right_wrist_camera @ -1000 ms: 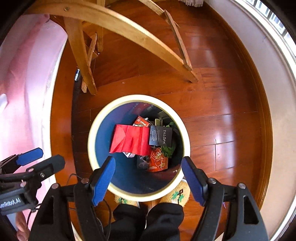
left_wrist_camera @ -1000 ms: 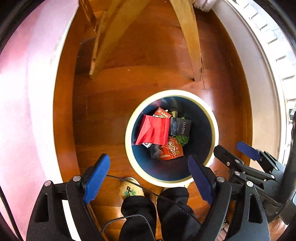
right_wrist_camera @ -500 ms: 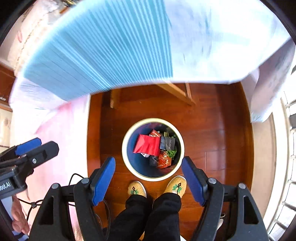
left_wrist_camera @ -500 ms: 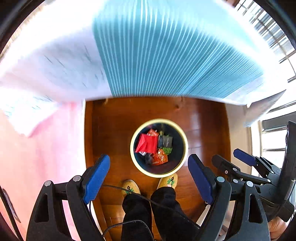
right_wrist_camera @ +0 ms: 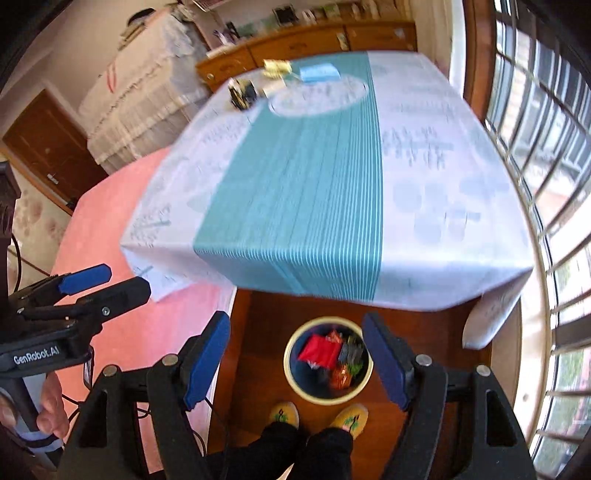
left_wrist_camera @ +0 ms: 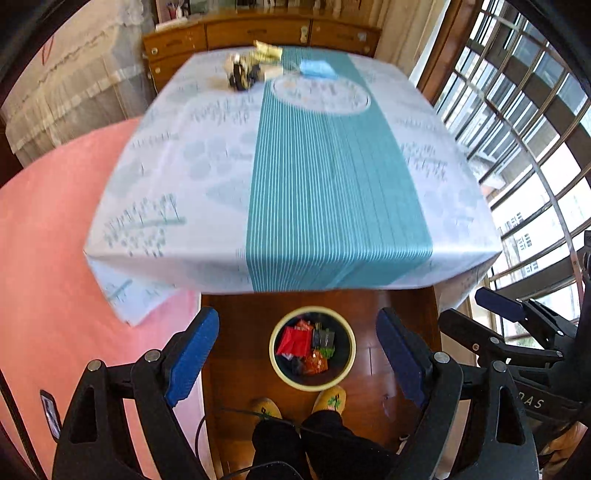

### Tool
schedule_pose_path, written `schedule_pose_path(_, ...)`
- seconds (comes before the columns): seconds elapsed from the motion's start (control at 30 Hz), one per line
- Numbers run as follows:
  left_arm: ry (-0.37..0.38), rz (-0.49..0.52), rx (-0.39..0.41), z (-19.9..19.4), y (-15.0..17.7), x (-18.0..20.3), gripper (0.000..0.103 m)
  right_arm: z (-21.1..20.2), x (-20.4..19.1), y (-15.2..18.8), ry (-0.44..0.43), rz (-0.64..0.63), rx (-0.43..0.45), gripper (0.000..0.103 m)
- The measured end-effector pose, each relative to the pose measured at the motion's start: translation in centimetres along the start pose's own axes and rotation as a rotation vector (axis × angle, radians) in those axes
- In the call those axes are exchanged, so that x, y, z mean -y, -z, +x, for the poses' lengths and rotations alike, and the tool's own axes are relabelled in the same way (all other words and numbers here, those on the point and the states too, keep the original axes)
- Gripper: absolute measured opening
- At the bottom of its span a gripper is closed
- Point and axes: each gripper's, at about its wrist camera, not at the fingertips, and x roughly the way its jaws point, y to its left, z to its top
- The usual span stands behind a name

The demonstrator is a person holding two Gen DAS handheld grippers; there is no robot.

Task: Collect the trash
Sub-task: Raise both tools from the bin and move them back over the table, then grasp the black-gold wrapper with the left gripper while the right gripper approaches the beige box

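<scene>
- While both grippers hang with nothing in them, the trash sits in two places: pieces already in a round bin (left_wrist_camera: 312,349) on the floor, and pieces on the far end of the table (left_wrist_camera: 295,166).
- Inside the bin lie a red packet (left_wrist_camera: 293,340), a dark packet (left_wrist_camera: 323,338) at its 3 o'clock, and an orange wrapper (left_wrist_camera: 315,362) toward 6 o'clock.
- On the tabletop, near its 12 o'clock edge, a black crumpled item (left_wrist_camera: 241,75), a yellowish wrapper (left_wrist_camera: 266,51) and a blue face mask (left_wrist_camera: 317,69) lie close together; all are blurred.
- A white cloth with a teal striped band (left_wrist_camera: 332,192) covers the table.
- The bin stands on wooden floor just in front of the table's near edge, with the person's two yellow slippers (left_wrist_camera: 329,399) at its 6 o'clock.
- The left gripper (left_wrist_camera: 297,360) has its blue-padded fingers spread wide, holding nothing.
- The right gripper (right_wrist_camera: 295,363) is likewise spread wide and holds nothing.
- A pink carpet (left_wrist_camera: 48,258) lies at 9 o'clock; barred windows (left_wrist_camera: 524,122) run along 3 o'clock; a wooden dresser (left_wrist_camera: 258,33) stands beyond the table.
</scene>
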Motion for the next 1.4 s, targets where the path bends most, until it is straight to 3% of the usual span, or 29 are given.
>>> schedule_pose_path(0.33,-0.049,-0.038,0.196,-5.5,-8.2,0.1,0.093,-3.1,0.1,-7.7,0.001,-0.072,0.113,0.074)
schedule_pose_path(0.63,-0.075,-0.003,0.252,-4.7,-15.4,-1.8,0.094,-0.6,0.4,-14.9,0.038,-0.025,0.156,0.074)
schedule_pose_path(0.77,-0.06,0.022,0.259,-2.1,-20.4,-3.8,0.095,1.8,0.3,-19.0,0.055,0.04,0.168,0.074)
schedule_pose_path(0.83,-0.046,0.024,0.236,-0.1,-23.6,-5.5,0.102,3.3,0.2,-20.8,0.055,0.082,0.163,0.074)
schedule_pose_path(1.07,0.008,0.01,0.128,9.0,-32.5,-10.1,0.102,11.3,-0.6,-26.4,0.078,0.205,0.095,0.074)
schedule_pose_path(1.4,0.053,-0.011,-0.046,21.8,-38.2,-12.7,0.102,20.2,-0.6,-31.5,0.113,0.293,0.024,0.074)
